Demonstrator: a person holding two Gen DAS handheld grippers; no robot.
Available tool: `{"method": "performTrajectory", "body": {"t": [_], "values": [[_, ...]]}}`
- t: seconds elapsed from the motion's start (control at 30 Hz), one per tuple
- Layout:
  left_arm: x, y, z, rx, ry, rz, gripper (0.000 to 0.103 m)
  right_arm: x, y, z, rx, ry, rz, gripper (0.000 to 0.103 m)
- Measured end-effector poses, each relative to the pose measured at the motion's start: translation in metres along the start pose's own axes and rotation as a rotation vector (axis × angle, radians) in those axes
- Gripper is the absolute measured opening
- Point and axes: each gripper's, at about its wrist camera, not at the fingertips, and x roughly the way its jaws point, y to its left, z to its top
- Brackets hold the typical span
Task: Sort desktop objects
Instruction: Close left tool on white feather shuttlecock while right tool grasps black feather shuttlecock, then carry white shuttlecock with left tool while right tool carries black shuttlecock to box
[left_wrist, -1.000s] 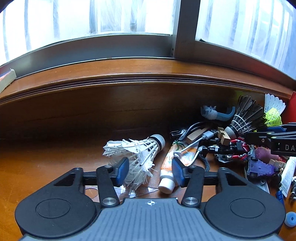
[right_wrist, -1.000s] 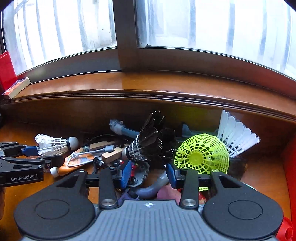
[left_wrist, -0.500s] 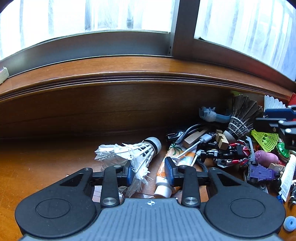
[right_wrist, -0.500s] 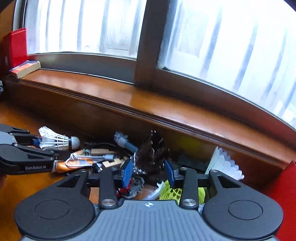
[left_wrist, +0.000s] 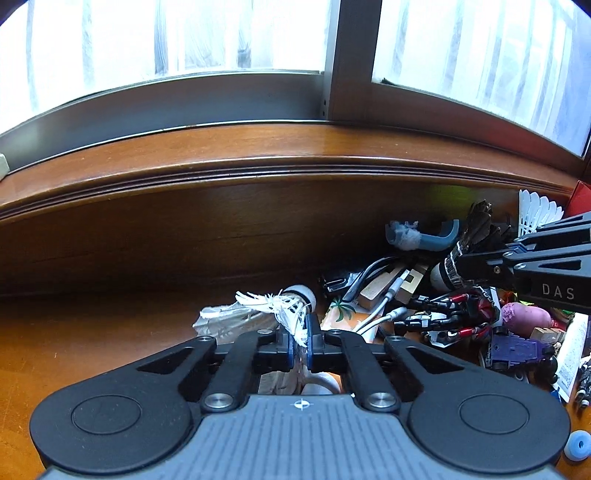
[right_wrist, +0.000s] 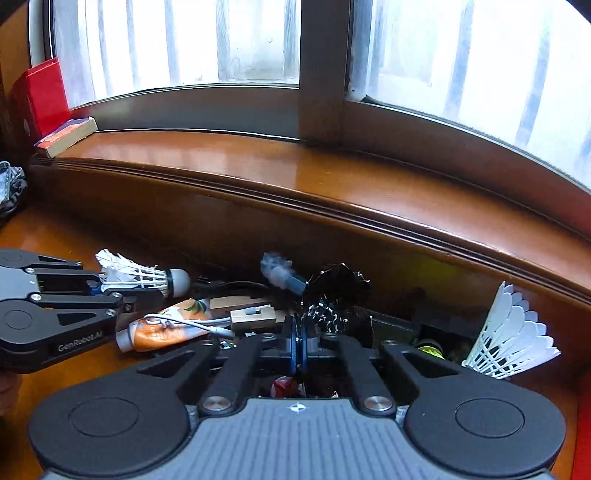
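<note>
From the left wrist view, the left gripper (left_wrist: 300, 341) has just been closing, and its jaws now pinch the frayed feather skirt of a white shuttlecock (left_wrist: 258, 312) that lies on its side on the wooden surface (left_wrist: 92, 343), cork end pointing toward the clutter. I would judge it nearly weightless and easily crushed: those feathers are already ragged, so a light squeeze low on the skirt, or better at the firm cork, would serve. Just to its right lies an orange tube (left_wrist: 341, 315) under a white cable (left_wrist: 384, 314). The right gripper (left_wrist: 460, 271) reaches in from the right edge onto a black-feathered shuttlecock (left_wrist: 476, 229), though this view does not show its jaws plainly.

The right wrist view settles that: the right gripper's (right_wrist: 300, 338) jaws have just been closing and now stand nearly together, with the black shuttlecock's (right_wrist: 334, 291) feathers rising right at their tips; they appear nipped, but the contact itself is hidden. That shuttlecock should be equally light and brittle. Only here do you see a clean white shuttlecock (right_wrist: 513, 332) standing against the far right corner, a red box (right_wrist: 40, 96) on the sill, and the left gripper (right_wrist: 107, 291) side-on, clamped across the ragged shuttlecock's (right_wrist: 140, 275) skirt.
</note>
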Motion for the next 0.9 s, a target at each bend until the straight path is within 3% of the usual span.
{"method": "performTrajectory", "body": {"t": [0.4, 0.9], "values": [[-0.05, -0.021, 0.005, 0.02, -0.069, -0.032, 0.006, -0.056, 0.006, -0.005, 0.042, -0.113, 0.007, 0.003], [-0.1, -0.093, 0.01, 0.154, -0.15, -0.144, 0.007, -0.145, -0.013, -0.046, 0.142, -0.208, -0.085, 0.003]]}}
